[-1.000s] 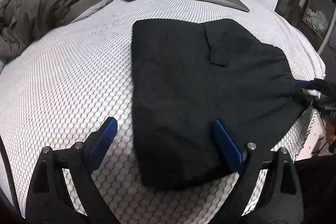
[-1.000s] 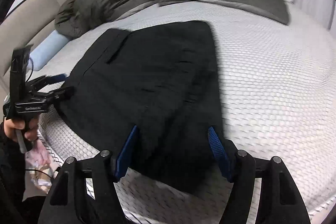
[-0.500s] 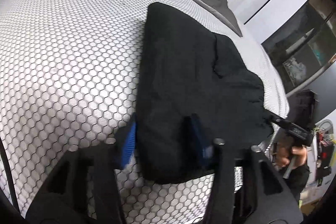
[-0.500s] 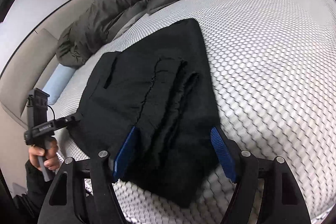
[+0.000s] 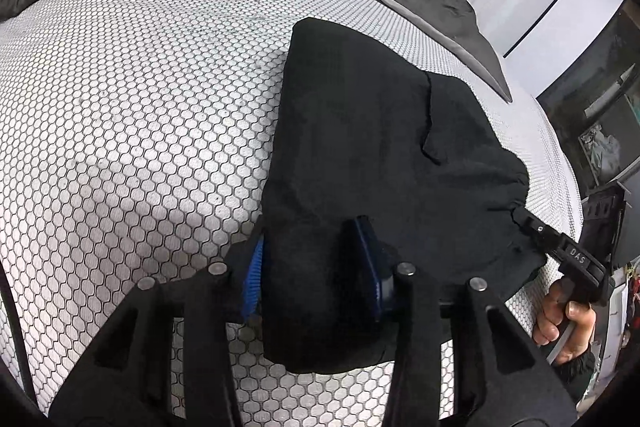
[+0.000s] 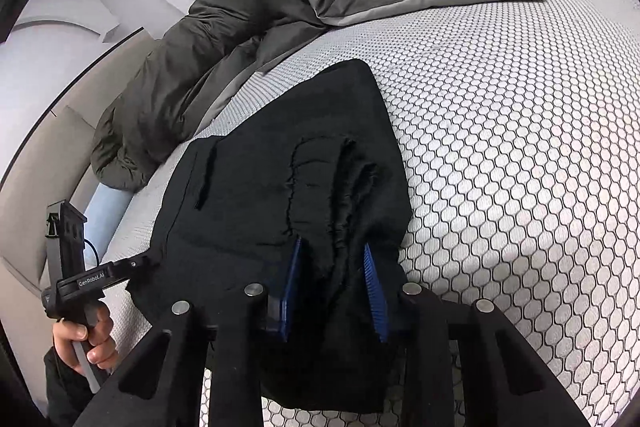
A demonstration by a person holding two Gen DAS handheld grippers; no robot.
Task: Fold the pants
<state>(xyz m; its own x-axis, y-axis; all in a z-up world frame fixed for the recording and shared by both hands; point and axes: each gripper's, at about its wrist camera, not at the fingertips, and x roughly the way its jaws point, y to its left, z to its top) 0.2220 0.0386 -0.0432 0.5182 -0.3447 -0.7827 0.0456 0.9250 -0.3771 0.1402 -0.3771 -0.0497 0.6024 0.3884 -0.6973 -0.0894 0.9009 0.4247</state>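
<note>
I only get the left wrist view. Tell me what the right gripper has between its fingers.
Observer: The right gripper is closed on a bunched, wrinkled edge of the pants.
Operator: Now report anything on the bed that my view misses.
Observer: A pale blue roll lies at the edge of the bed, partly under the duvet.

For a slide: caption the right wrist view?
Right gripper pinches black pants on honeycomb mattress; left gripper grips the other corner.
</note>
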